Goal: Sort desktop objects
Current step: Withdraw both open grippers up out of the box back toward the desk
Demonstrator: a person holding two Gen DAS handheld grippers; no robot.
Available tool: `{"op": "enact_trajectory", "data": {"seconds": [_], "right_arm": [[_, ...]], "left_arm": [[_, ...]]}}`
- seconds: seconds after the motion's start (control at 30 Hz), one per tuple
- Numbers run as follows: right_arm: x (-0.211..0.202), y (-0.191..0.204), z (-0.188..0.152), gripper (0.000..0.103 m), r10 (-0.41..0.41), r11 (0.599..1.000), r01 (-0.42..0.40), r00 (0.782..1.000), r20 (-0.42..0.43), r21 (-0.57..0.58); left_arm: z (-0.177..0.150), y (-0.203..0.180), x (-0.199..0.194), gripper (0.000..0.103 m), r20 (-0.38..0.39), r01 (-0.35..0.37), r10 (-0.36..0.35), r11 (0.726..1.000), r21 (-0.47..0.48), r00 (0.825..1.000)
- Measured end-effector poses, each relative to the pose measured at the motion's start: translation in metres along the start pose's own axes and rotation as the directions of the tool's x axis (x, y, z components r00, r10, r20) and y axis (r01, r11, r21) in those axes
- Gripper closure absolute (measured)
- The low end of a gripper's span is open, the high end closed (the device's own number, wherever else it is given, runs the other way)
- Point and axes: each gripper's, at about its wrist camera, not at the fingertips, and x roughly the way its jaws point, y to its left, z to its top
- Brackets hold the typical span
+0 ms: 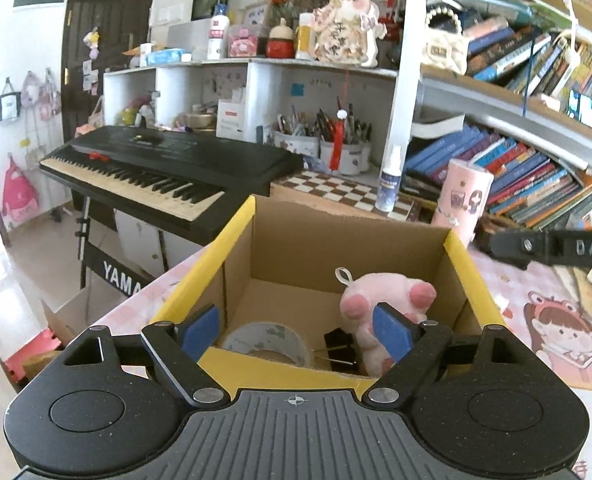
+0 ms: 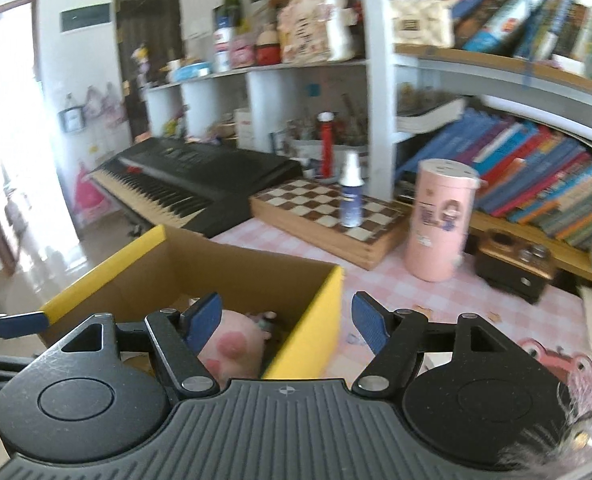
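A cardboard box (image 1: 255,372) with yellow flaps stands on the pink desk. Inside lie a pink plush toy (image 1: 380,300), a roll of tape (image 1: 267,344) and a black binder clip (image 1: 340,348). My left gripper (image 1: 296,330) is open and empty, over the box's near edge. My right gripper (image 2: 287,320) is open and empty, straddling the box's right yellow flap (image 2: 308,336); the plush (image 2: 231,348) shows below it. The right gripper's arm (image 1: 552,248) shows in the left wrist view, and a left fingertip (image 2: 19,324) in the right wrist view.
A pink canister (image 2: 440,220), a spray bottle (image 2: 352,196) on a chessboard (image 2: 328,216) and a small wooden box (image 2: 512,264) stand behind. A keyboard (image 1: 155,176) sits at the desk's left. Bookshelves (image 1: 516,176) line the right. A pink furry thing (image 2: 584,392) lies at the right.
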Motion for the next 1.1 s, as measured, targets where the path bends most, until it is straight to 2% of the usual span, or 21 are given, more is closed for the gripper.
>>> {"op": "enact_trajectory", "data": {"seconds": [0.23, 0.43, 0.63, 0.9, 1.1], "right_arm": [[-0.028, -0.001, -0.027, 0.033, -0.087, 0.994, 0.086, 0.996, 0.012, 0.062], [-0.048, 0.012, -0.054, 0.033, -0.136, 0.986, 0.138, 0.99, -0.023, 0.093], [-0.071, 0.037, -0.082, 0.033, -0.155, 0.982, 0.161, 0.986, -0.061, 0.103], [-0.101, 0.079, -0.117, 0.033, -0.171, 0.983, 0.176, 0.981, -0.095, 0.045], [-0.119, 0.1, -0.134, 0.033, -0.158, 0.986, 0.163, 0.981, -0.115, 0.031]], "left_arm": [[-0.008, 0.008, -0.018, 0.017, 0.013, 0.028, -0.028, 0.999, -0.015, 1.0], [-0.021, 0.023, -0.036, 0.016, 0.002, 0.044, -0.044, 0.999, -0.02, 0.999], [-0.038, 0.035, -0.056, 0.016, -0.023, 0.067, -0.067, 0.998, -0.016, 0.997], [-0.065, 0.044, -0.081, 0.016, -0.059, 0.104, -0.105, 0.994, -0.019, 0.993], [-0.083, 0.045, -0.098, 0.015, -0.086, 0.132, -0.132, 0.991, -0.01, 0.988]]}}
